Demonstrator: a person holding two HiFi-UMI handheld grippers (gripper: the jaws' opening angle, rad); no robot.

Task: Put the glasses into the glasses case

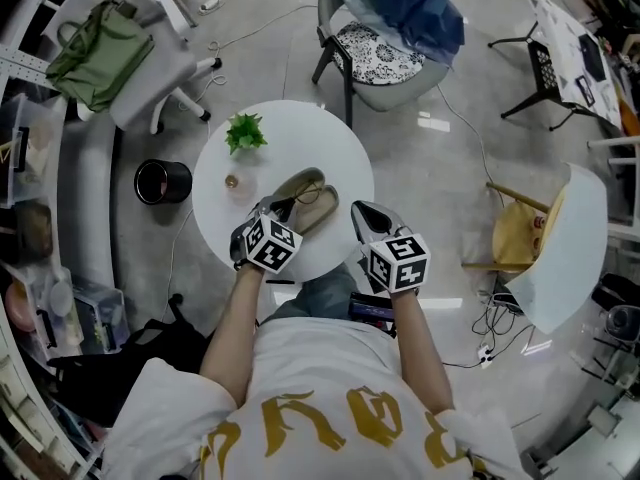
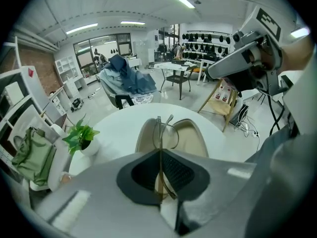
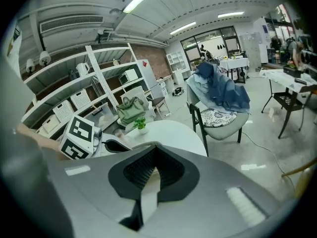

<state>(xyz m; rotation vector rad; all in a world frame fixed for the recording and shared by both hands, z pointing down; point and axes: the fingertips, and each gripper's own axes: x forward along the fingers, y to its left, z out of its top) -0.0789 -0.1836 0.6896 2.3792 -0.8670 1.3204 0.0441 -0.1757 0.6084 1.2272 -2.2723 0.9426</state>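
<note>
An open beige glasses case [image 1: 308, 197] lies on the round white table [image 1: 340, 153]. In the left gripper view the case [image 2: 190, 138] shows its hollow just beyond the jaws. Thin wire-framed glasses [image 2: 162, 131], folded, stand edge-on between the jaws of my left gripper [image 2: 159, 151], which is shut on them right above the case. In the head view that left gripper [image 1: 274, 211] hovers at the case's near end. My right gripper [image 1: 364, 212] hangs shut and empty at the table's right front edge, to the right of the case; its jaws [image 3: 150, 176] meet with nothing between them.
A small potted plant [image 1: 245, 132] and a small round object [image 1: 231, 181] sit on the table's left side. A chair with blue clothing [image 1: 395, 28] stands beyond the table, a black bin [image 1: 162, 181] to its left, a wooden chair [image 1: 520, 233] to the right.
</note>
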